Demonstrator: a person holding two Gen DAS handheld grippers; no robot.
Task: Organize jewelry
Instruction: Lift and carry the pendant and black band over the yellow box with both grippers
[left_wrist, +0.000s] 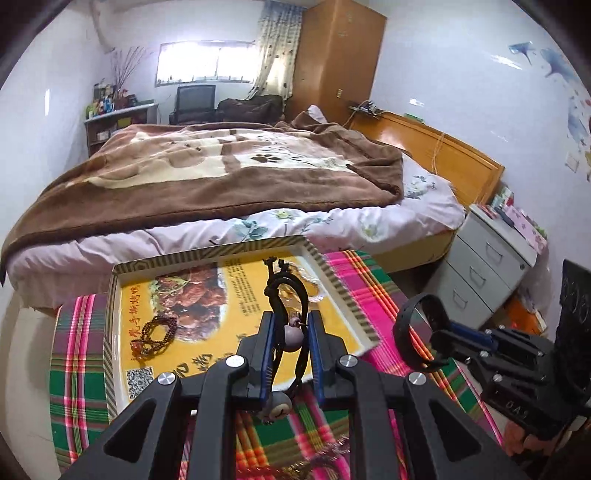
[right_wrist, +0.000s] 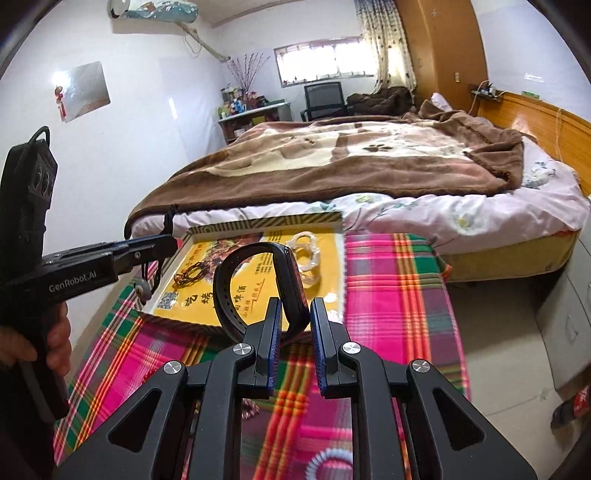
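Left tool (left_wrist: 291, 325) is clamped on a black cord necklace (left_wrist: 286, 295) whose loop sticks up between the jaws, with a grey bead hanging lower and what looks like a little face charm below that, though it's blurry down there. Your right tool (right_wrist: 293, 314) is pinched onto a black fitness band (right_wrist: 255, 288), its loop standing up and leaning left of the jaws. The tray (left_wrist: 332, 273) with the yellow food-ad liner sits dead ahead of both tools on the plaid-covered bench (right_wrist: 388, 288), long side running left to right. You're hovering at its near edge, left tool over the near middle and right tool off the near right corner, so the left looks closer to a drop. A brown bead bracelet (left_wrist: 157, 332) already lies near-left in the tray, and a clear bangle-ish thing (right_wrist: 306, 254) sits far right. Tray's near-left corner is hidden behind your left tool.
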